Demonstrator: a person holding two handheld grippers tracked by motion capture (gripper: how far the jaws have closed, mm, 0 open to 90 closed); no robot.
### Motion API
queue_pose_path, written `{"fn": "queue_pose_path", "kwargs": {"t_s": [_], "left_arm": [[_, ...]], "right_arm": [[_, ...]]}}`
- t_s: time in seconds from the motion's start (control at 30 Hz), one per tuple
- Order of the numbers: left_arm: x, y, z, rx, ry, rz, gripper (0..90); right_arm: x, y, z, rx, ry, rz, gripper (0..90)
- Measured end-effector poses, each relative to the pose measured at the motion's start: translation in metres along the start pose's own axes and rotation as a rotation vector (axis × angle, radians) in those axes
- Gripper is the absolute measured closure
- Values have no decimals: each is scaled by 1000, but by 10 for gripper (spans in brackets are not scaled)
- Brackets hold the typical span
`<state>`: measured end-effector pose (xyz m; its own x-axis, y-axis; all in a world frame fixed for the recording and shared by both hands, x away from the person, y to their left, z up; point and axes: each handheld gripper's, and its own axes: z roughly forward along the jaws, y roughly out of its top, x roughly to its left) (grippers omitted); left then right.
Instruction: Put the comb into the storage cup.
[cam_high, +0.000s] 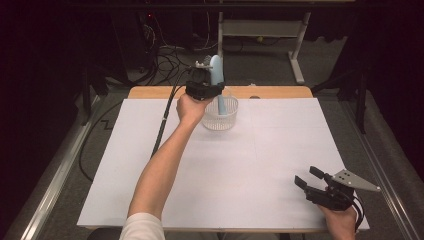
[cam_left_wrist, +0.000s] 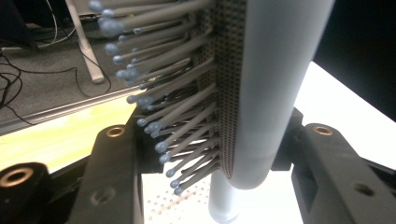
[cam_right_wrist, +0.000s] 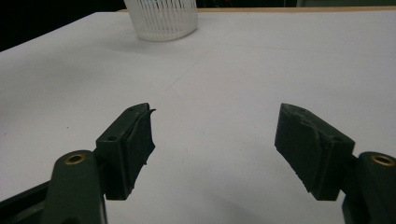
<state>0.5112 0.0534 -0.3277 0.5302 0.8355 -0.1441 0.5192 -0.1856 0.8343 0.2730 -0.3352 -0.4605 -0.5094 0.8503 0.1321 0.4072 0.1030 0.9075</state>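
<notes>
Nearest, the right gripper (cam_high: 311, 178) rests on the white table (cam_high: 250, 170), its fingers (cam_right_wrist: 135, 140) spread wide and holding nothing. Farther off, the left gripper (cam_high: 207, 86) clamps a pale blue plastic hairbrush (cam_high: 217, 75) upright, handle dipping into the clear ribbed plastic cup (cam_high: 220, 116). Released off-centre, the tall brush could tip the light cup. The left gripper view shows the ball-tipped bristles (cam_left_wrist: 159, 112); the high view gives the cup's place near the table's far edge.

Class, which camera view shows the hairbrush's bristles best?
The left gripper view: the pale blue plastic hairbrush is close up, each ball-tipped bristle distinct, clamped by the left gripper. The high view shows it small above the white slatted basket.
</notes>
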Motion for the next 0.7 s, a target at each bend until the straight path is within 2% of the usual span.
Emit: {"fn": "queue_pose_path", "kwargs": {"t_s": [0.1, 0.17, 0.7], "left_arm": [[0, -2, 3, 7, 1, -1, 503], [-1, -3, 5, 18, 7, 14, 503], [-2, -8, 15, 34, 5, 2, 502]], "right_arm": [[0, 0, 0, 0, 1, -1, 282], [0, 0, 0, 0, 3, 0, 282], [0, 0, 1, 3, 12, -6, 282]]}}
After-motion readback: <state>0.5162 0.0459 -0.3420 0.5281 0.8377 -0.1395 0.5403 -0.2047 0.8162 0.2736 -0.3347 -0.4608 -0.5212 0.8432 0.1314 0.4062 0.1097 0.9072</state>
